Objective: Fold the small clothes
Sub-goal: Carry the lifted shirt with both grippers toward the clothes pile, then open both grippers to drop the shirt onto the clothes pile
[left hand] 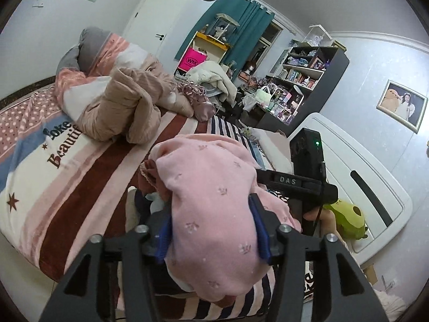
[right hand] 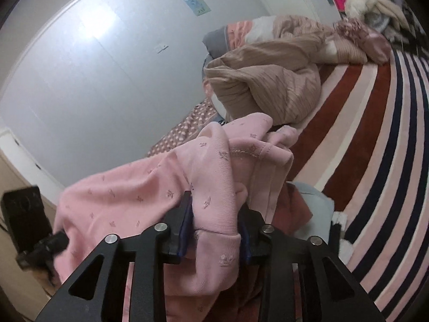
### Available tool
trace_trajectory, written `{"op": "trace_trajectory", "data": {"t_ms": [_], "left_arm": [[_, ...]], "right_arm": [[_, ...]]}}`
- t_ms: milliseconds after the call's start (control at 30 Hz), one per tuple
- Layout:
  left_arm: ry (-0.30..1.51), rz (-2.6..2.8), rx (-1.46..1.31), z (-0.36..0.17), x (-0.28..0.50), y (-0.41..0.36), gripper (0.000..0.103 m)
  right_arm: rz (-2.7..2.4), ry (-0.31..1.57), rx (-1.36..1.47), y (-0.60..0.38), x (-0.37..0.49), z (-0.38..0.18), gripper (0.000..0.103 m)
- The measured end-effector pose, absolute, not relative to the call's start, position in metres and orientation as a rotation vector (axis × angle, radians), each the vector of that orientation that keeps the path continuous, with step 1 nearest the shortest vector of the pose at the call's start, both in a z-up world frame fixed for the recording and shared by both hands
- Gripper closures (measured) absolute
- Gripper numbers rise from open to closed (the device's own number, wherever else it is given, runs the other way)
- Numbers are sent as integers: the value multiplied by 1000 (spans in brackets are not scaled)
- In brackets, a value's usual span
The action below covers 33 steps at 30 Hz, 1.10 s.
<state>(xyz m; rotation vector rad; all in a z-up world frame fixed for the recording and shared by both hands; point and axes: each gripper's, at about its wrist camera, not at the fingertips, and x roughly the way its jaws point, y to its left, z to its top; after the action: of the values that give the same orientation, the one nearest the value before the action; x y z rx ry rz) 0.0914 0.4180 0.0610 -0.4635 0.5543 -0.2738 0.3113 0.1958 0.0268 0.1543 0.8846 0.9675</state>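
A small pink garment (left hand: 211, 196) with a fine flower print hangs bunched between both grippers above the striped bed. My left gripper (left hand: 211, 230) is shut on a thick fold of it, blue pads pressing each side. My right gripper (right hand: 215, 228) is shut on another part of the same pink garment (right hand: 166, 187), near a ribbed cuff. The right gripper's body (left hand: 308, 185) shows just right of the cloth in the left wrist view; the left gripper's body (right hand: 26, 217) shows at the left edge of the right wrist view. More small clothes (left hand: 150, 185), dark red and pale blue, lie underneath.
The bed carries a striped blanket (left hand: 88, 177). A beige ribbed garment (left hand: 128, 107) and a pink-grey pillow pile (left hand: 93, 48) lie at its far side. A white headboard (left hand: 362, 187), a green plush toy (left hand: 348, 217) and crowded shelves (left hand: 300, 75) stand to the right.
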Motion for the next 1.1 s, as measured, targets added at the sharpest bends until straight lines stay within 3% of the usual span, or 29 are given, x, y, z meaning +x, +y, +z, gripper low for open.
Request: {"op": "trace_trajectory", "data": {"t_ms": [33, 100, 133, 200, 667, 767, 1100], "left_arm": [[543, -275, -455, 62, 90, 417, 49], [537, -278, -449, 66, 94, 413, 40], [536, -274, -446, 68, 97, 410, 33], [531, -256, -424, 75, 93, 404, 29], [481, -55, -261, 103, 68, 371, 24], [443, -52, -215, 106, 57, 345, 24], [255, -71, -63, 96, 28, 208, 9]], "right_arm": [[963, 876, 144, 195, 309, 29, 61], [961, 865, 128, 189, 302, 36, 37], [952, 859, 116, 186, 301, 38, 34], [929, 851, 81, 178, 298, 45, 26], [915, 787, 60, 110, 274, 59, 25], [920, 744, 60, 90, 255, 52, 25], [796, 554, 79, -35, 154, 36, 25]]}}
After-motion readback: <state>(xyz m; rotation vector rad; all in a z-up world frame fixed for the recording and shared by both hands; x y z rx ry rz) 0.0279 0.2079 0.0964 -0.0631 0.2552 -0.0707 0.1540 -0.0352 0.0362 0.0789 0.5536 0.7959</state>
